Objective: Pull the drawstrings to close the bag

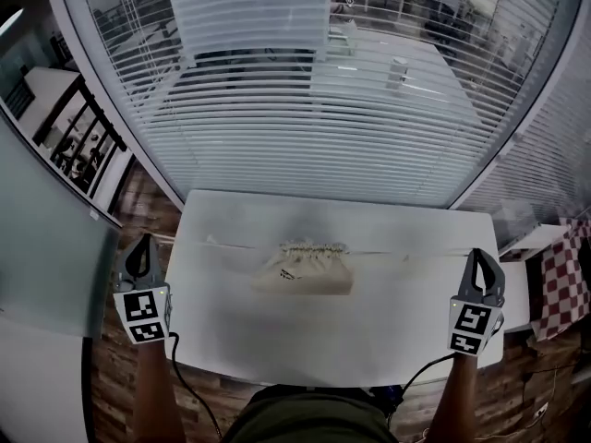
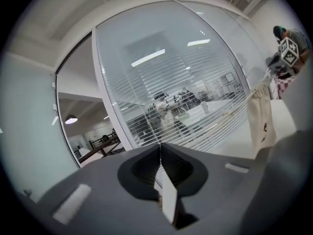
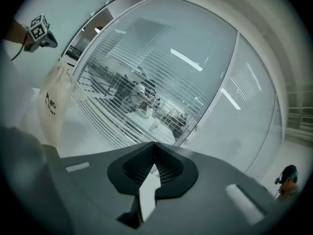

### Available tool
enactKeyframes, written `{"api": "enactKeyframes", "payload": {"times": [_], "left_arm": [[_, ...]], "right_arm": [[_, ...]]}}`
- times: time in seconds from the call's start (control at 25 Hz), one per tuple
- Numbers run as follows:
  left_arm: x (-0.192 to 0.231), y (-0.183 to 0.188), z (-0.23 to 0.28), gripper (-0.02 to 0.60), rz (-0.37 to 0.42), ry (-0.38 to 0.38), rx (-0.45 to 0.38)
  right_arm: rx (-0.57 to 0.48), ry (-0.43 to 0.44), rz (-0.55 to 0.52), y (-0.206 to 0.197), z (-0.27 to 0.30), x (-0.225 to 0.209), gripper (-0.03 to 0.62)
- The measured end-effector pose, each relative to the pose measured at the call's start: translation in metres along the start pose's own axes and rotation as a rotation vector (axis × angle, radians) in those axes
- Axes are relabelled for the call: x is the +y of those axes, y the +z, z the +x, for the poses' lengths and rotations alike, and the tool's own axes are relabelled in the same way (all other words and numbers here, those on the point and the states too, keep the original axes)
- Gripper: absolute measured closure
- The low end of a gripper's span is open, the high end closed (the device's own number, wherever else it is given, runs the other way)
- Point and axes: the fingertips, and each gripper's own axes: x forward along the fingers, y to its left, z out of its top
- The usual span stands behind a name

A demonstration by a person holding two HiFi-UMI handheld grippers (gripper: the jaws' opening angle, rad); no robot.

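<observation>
A cream drawstring bag (image 1: 305,272) lies in the middle of the white table (image 1: 249,340), its mouth gathered into tight folds. Thin drawstrings (image 1: 416,254) run taut from the mouth to both sides. My left gripper (image 1: 142,243) is off the table's left edge and my right gripper (image 1: 480,255) is at its right edge, both shut, each at the end of a cord. In the left gripper view the bag (image 2: 261,116) hangs at the right, and a cord leads toward the closed jaws of the left gripper (image 2: 160,146). The right gripper view shows the bag (image 3: 51,106) at the left and the right gripper (image 3: 155,143) closed.
A curved glass wall with slatted blinds (image 1: 305,109) stands just beyond the table's far edge. A red-and-white checkered cloth (image 1: 565,280) and a white unit (image 1: 517,293) sit to the right. Wooden floor (image 1: 120,220) surrounds the table. Cables trail from both grippers.
</observation>
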Motion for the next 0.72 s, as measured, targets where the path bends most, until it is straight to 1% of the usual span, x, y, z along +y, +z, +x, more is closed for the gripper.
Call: {"api": "enactKeyframes", "payload": {"times": [0.08, 0.12, 0.24, 0.32, 0.4, 0.56, 0.72], "left_arm": [[-0.002, -0.006, 0.002, 0.577, -0.036, -0.015, -0.001], [-0.004, 0.000, 0.000, 0.577, -0.052, -0.025, -0.014], [-0.002, 0.043, -0.011, 0.575, -0.048, -0.025, -0.097], [0.001, 0.067, -0.013, 0.575, -0.061, -0.024, -0.143], [0.000, 0.081, -0.012, 0.574, -0.074, -0.030, -0.172], [-0.004, 0.096, -0.012, 0.574, -0.086, -0.036, -0.208], [-0.005, 0.102, -0.010, 0.574, -0.096, -0.039, -0.215]], "right_arm": [[0.012, -0.005, 0.021, -0.006, 0.002, -0.002, 0.580], [0.014, 0.002, 0.042, -0.006, 0.003, -0.005, 0.580], [-0.035, 0.056, 0.113, 0.011, 0.000, -0.010, 0.579], [-0.078, 0.077, 0.120, 0.026, -0.003, -0.008, 0.579], [-0.106, 0.078, 0.135, 0.037, -0.005, -0.008, 0.579], [-0.108, 0.080, 0.159, 0.041, -0.006, -0.011, 0.579], [-0.111, 0.078, 0.163, 0.041, -0.007, -0.015, 0.579]]}}
